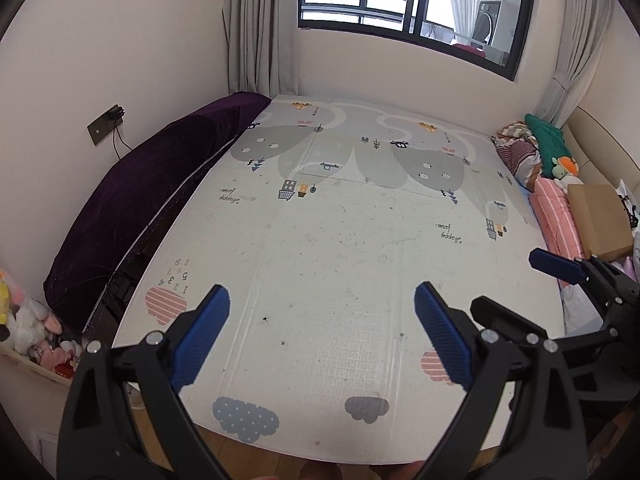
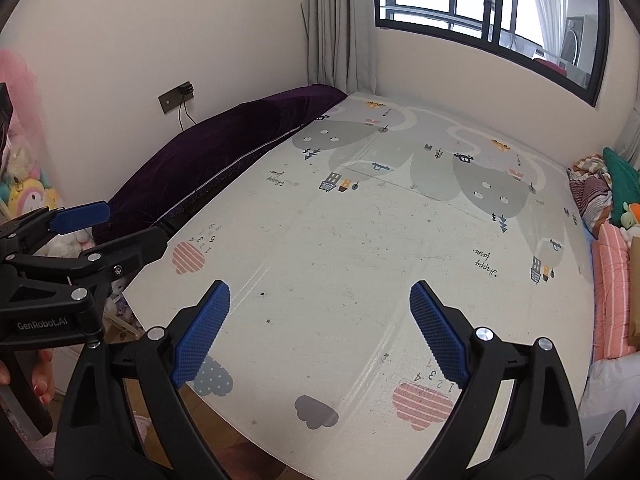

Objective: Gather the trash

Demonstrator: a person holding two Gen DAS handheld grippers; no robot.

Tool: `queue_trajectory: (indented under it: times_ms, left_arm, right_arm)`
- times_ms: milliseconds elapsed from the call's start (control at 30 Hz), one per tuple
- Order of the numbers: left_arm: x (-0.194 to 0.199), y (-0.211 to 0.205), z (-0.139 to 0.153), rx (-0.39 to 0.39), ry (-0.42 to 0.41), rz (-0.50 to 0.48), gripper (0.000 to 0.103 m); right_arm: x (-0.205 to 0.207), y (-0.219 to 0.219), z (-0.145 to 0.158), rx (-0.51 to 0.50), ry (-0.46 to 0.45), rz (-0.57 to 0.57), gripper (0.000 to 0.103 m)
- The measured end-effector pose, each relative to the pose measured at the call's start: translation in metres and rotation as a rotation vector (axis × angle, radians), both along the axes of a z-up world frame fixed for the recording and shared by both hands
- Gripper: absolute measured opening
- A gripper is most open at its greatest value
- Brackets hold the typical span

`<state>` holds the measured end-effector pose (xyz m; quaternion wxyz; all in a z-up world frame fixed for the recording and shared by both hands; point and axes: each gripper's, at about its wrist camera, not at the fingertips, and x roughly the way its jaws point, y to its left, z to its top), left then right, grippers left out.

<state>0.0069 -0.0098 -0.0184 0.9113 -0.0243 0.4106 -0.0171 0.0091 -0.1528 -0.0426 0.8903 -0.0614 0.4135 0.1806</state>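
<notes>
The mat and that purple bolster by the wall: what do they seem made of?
Mat: probably foam or vinyl; smooth printed surface with fold creases and scuffs. Bolster: velvety fabric, apparently; deep soft sheen, with a zip along its edge.

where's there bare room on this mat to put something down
Most of the play mat is bare, from the purple bolster on one side to the pink striped bedding on the other. That bedding side is crowded with a cardboard box and plush toys.
</notes>
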Motion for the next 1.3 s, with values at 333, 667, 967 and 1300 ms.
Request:
queue_trajectory:
  times_ms: [333,667,967,1300]
  left_arm:
    - [-0.004,0.013,0.008,-0.022,-0.033,0.084,0.093]
    - [-0.002,0.016,0.004,0.014,-0.006,0.148,0.093]
    - [-0.006,0.013,0.005,0.023,0.000,0.156,0.093]
    - [-0.009,0.011,0.007,0.017,0.009,0.155,0.093]
  right_arm:
    - [0.016,0.006,0.015,-0.035,-0.037,0.070,0.091]
    - [0.027,-0.006,0.027,-0.011,-0.055,0.086,0.091]
    - [0.030,-0.011,0.022,-0.011,-0.032,0.099,0.091]
    - [0.027,-0.014,0.019,0.000,-0.011,0.120,0.091]
